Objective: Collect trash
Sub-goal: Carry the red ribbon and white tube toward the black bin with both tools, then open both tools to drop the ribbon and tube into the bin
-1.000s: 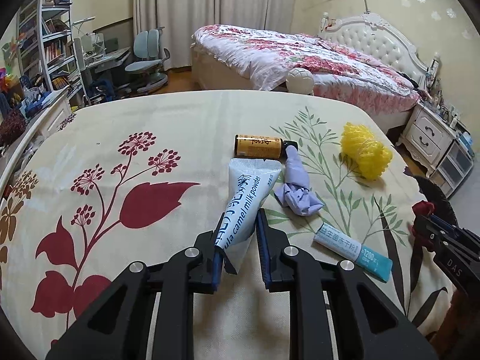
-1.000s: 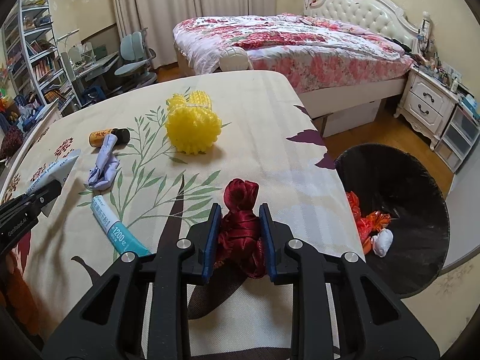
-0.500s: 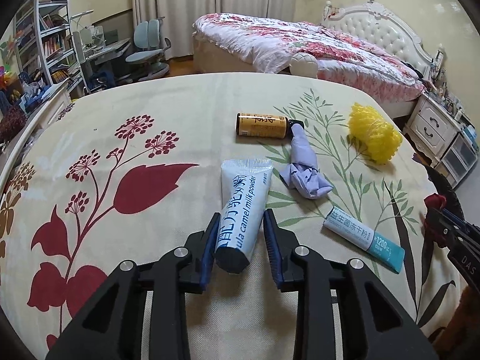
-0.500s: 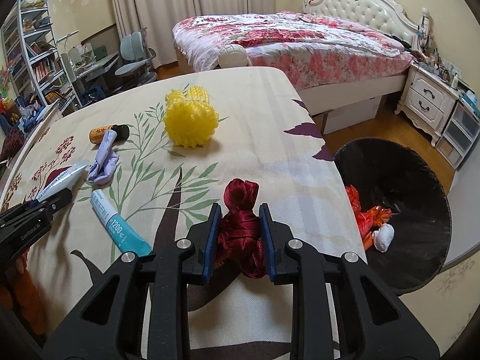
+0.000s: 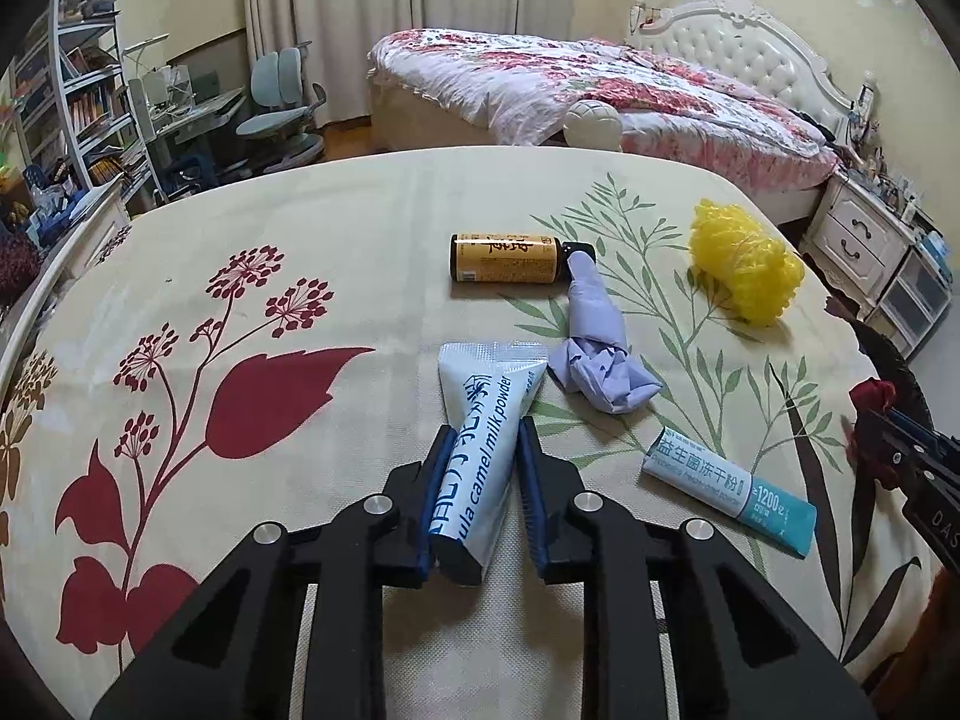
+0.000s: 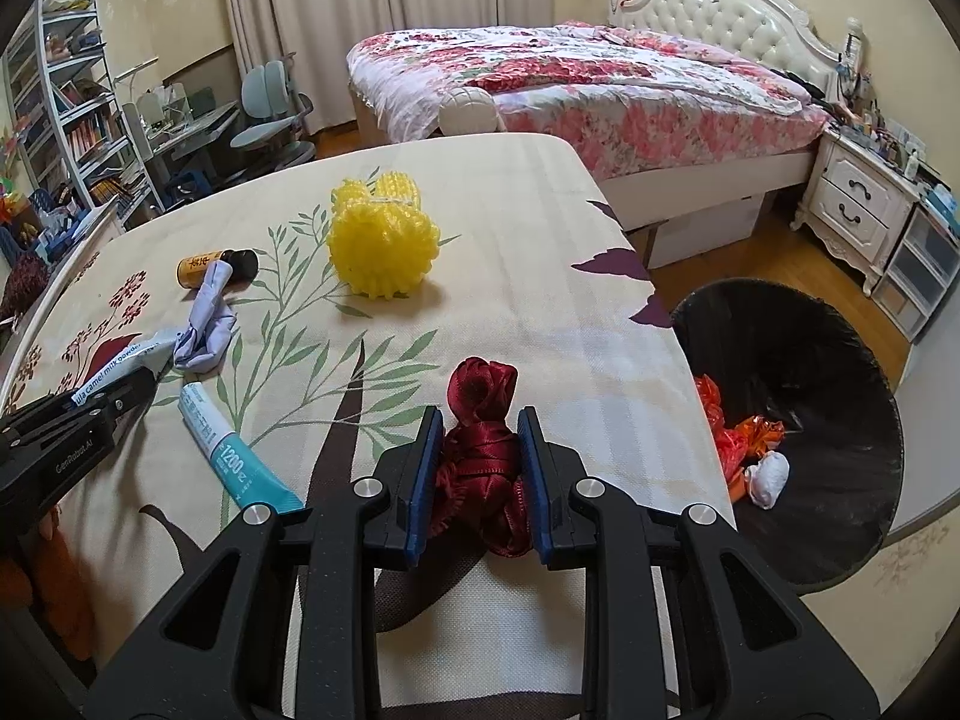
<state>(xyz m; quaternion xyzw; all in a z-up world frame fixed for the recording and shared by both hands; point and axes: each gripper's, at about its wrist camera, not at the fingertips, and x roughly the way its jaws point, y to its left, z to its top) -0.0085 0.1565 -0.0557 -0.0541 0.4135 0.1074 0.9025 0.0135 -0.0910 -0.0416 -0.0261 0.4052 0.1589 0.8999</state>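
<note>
Trash on the table (image 5: 372, 228): milk powder sachet (image 5: 480, 450), purple wrapper (image 5: 594, 348), amber bottle (image 5: 504, 258), yellow mesh ball (image 5: 741, 264), teal sachet (image 5: 726, 492), red ribbon bundle (image 6: 480, 444).

Left gripper (image 5: 483, 498): fingers set on either side of the milk powder sachet, which lies flat on the cloth with its sealed end pointing far. Left pad touches the sachet edge; a slim gap shows at the right pad. Jaws narrow, but I cannot tell whether they grip.

Right gripper (image 6: 480, 480): jaws pressed against both sides of the red ribbon bundle, near the right table edge. Bundle's knot sticks out beyond the fingertips.

Bin (image 6: 840, 360): black-lined, on the floor right of the table, just beside its edge. Holds orange-red wrappers and a white crumpled piece.

Purple wrapper lies just right of the milk powder sachet, its far end touching the bottle cap. Bottle on its side. Teal sachet near right; yellow mesh ball far right.
</note>
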